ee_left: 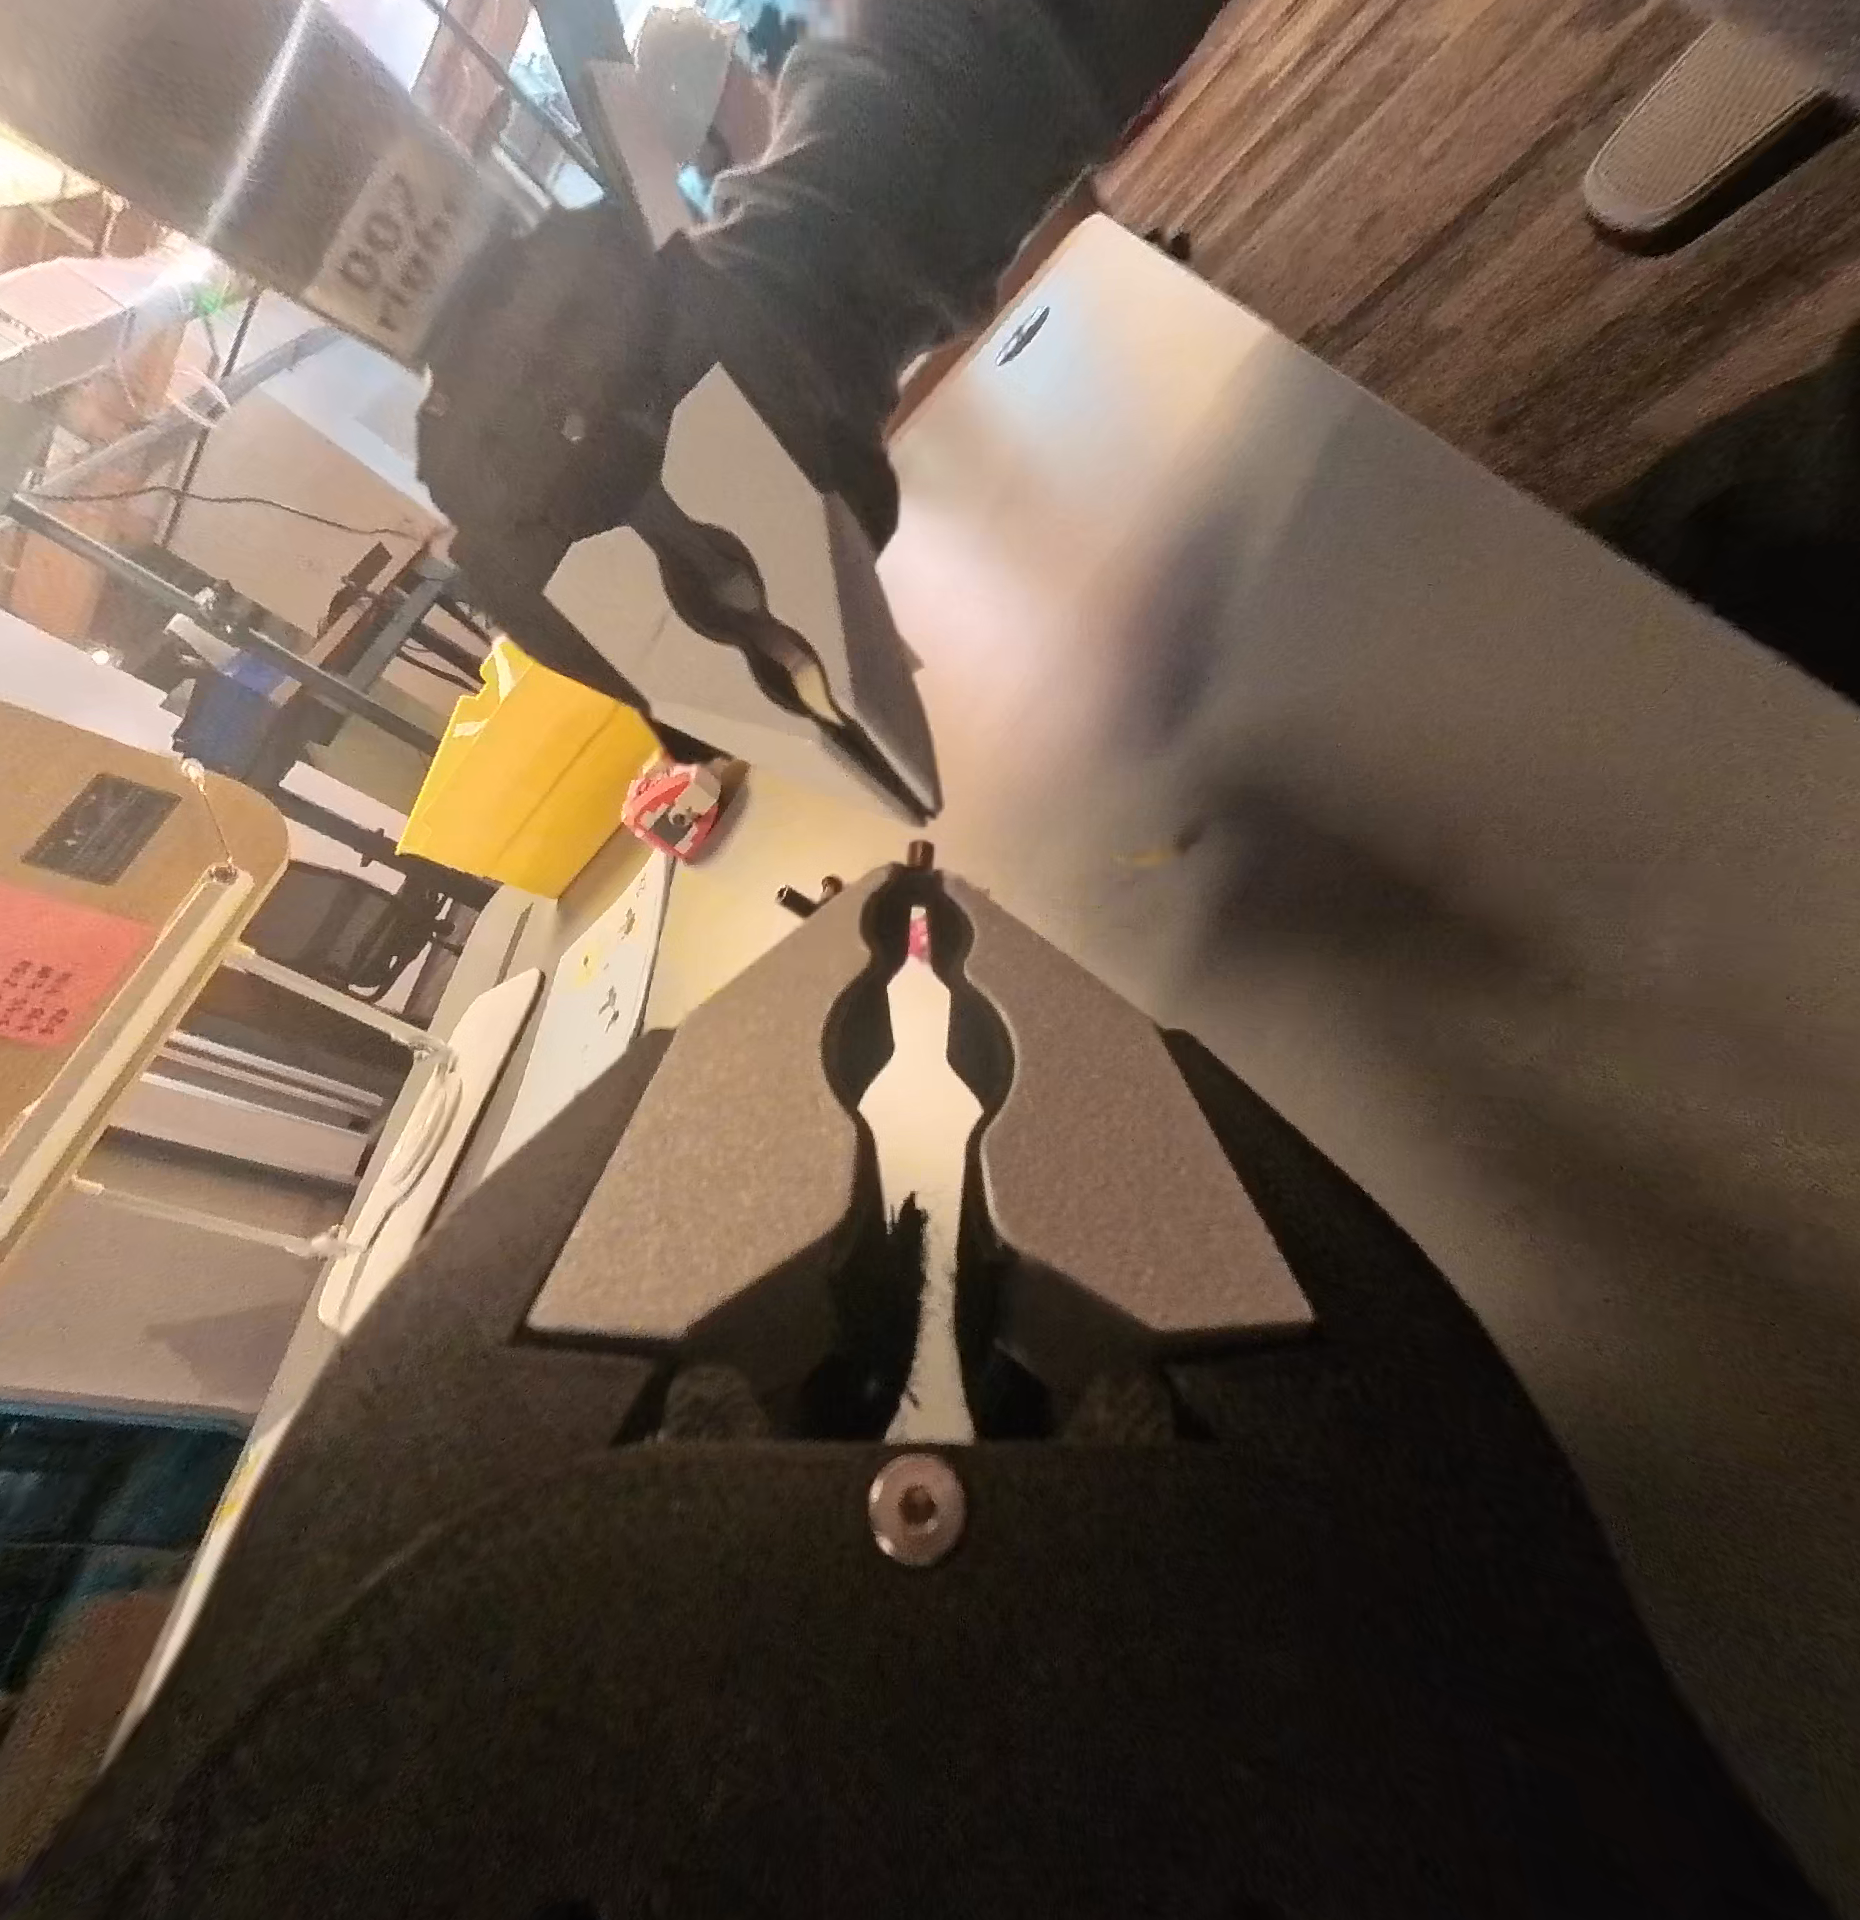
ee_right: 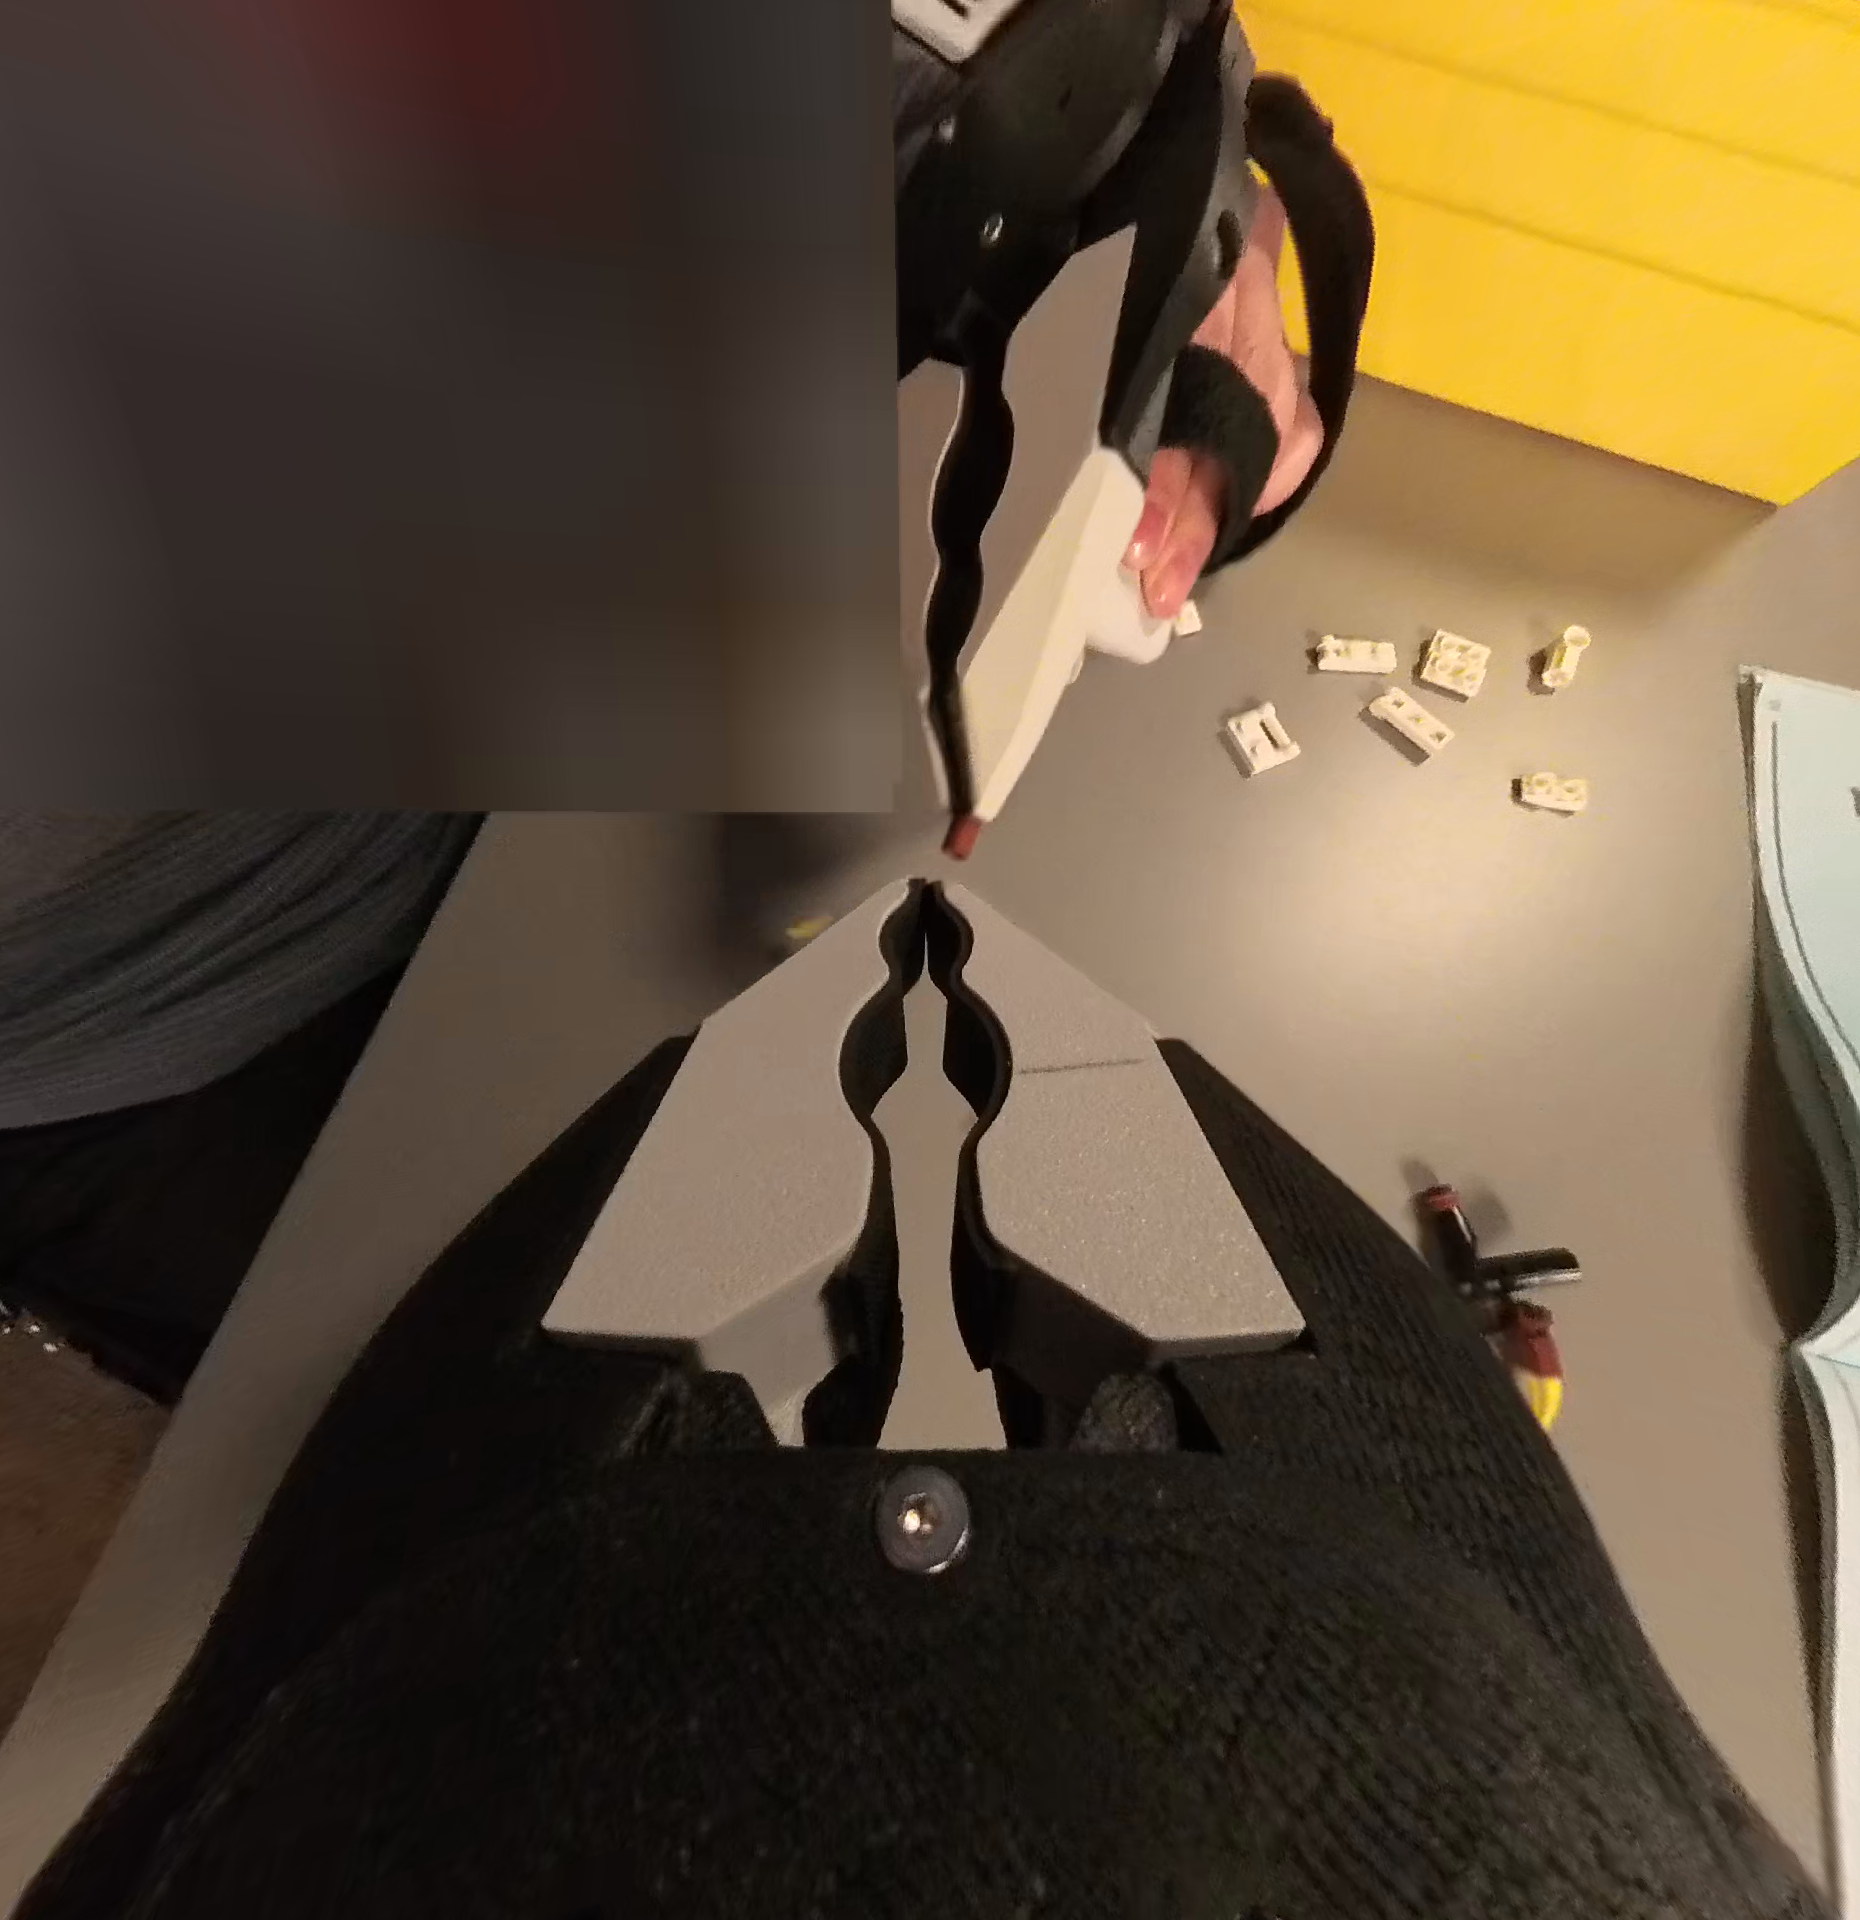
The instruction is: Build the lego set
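Left tongs (ee_left: 918, 883) pinch a small dark-brown peg (ee_left: 918, 856) at the very tips; its end sticks out past them. The right wrist view shows the same: peg (ee_right: 965, 834) reddish-brown there, clamped at the tip of the left tongs (ee_right: 959, 805), above the grey surface (ee_right: 1269, 987).

Right tongs (ee_right: 921, 885) pressed together, nothing between the tips, just short of the peg and not touching it. Seen from the left wrist view, the right tongs (ee_left: 921, 800) are likewise closed and bare.

On the surface: six small cream bricks (ee_right: 1409, 717) scattered, a cluster of black, brown and yellow connector pieces (ee_right: 1492, 1273), and an open pale-blue booklet (ee_right: 1830, 1039) at the right edge. Yellow bin (ee_right: 1632, 208) behind. Red-and-white part (ee_left: 677, 816) beside the yellow bin (ee_left: 510, 790).

Writing: a tag on a box (ee_left: 391, 265) and a pink sticker (ee_left: 32, 971) on a wood panel carry print; both blurred.
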A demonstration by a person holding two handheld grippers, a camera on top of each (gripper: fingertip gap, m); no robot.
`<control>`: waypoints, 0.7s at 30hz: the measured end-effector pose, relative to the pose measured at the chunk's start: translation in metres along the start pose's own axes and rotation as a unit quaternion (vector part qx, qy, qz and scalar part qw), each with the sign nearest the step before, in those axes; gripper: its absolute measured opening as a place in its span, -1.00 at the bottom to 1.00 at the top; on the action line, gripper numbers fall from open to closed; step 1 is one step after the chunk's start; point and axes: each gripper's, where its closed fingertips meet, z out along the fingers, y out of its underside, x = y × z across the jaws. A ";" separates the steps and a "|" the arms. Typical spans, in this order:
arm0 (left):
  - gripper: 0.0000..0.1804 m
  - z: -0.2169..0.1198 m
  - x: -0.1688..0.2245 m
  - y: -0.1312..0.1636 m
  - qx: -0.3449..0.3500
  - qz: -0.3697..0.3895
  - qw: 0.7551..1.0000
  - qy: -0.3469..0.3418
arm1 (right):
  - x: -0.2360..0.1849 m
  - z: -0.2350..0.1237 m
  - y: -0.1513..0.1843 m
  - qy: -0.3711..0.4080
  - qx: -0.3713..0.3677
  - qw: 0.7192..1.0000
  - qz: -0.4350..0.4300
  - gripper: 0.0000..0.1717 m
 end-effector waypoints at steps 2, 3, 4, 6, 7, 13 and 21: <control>-0.99 0.001 -0.003 0.007 -0.021 0.000 1.000 -0.007 | 0.004 0.000 0.010 0.014 -0.016 1.000 0.006 -1.00; -0.99 0.001 -0.003 0.010 -0.029 0.001 1.000 -0.011 | 0.005 0.000 0.016 0.023 -0.026 0.999 0.010 -1.00; -0.99 0.002 -0.004 0.013 -0.038 0.002 0.999 -0.014 | 0.005 0.000 0.020 0.026 -0.030 0.999 0.020 -1.00; -0.99 0.002 -0.007 0.016 -0.046 0.000 0.999 -0.020 | -0.001 0.001 0.024 0.015 -0.024 0.998 0.052 -1.00; -0.99 0.002 -0.008 0.017 -0.047 -0.003 0.999 -0.022 | -0.004 0.002 0.025 0.011 -0.021 0.998 0.067 -1.00; -0.99 0.000 -0.014 0.016 -0.040 -0.016 0.998 -0.037 | -0.032 0.000 0.032 0.035 -0.012 0.995 0.097 -0.96; -0.99 -0.002 -0.018 0.013 -0.030 -0.026 0.998 -0.048 | -0.062 0.014 0.024 0.078 -0.013 0.980 0.183 -0.89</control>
